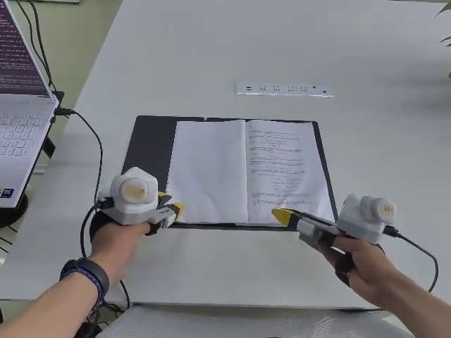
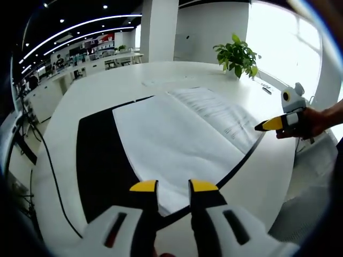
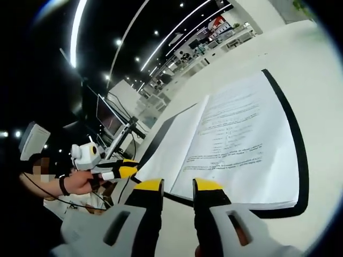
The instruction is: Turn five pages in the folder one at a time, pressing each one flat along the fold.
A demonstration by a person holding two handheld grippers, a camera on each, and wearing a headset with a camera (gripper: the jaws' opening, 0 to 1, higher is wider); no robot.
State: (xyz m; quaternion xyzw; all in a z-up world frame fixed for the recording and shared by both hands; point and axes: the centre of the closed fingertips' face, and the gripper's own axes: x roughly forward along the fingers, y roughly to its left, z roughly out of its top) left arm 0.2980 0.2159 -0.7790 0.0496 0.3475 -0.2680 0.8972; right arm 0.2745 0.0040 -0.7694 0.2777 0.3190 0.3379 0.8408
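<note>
A black folder lies open on the white table, with a blank page on its left and a printed page on its right. My left gripper sits at the blank page's near left corner, its jaws a narrow gap apart with nothing between them. My right gripper points at the printed page's near edge, by the fold. Its jaws also stand slightly apart and hold nothing. The right gripper shows across the folder in the left gripper view, and the left gripper in the right gripper view.
A laptop stands at the left edge, and a cable runs from it past the folder's left side. A white power strip lies beyond the folder. A potted plant stands at the far table edge.
</note>
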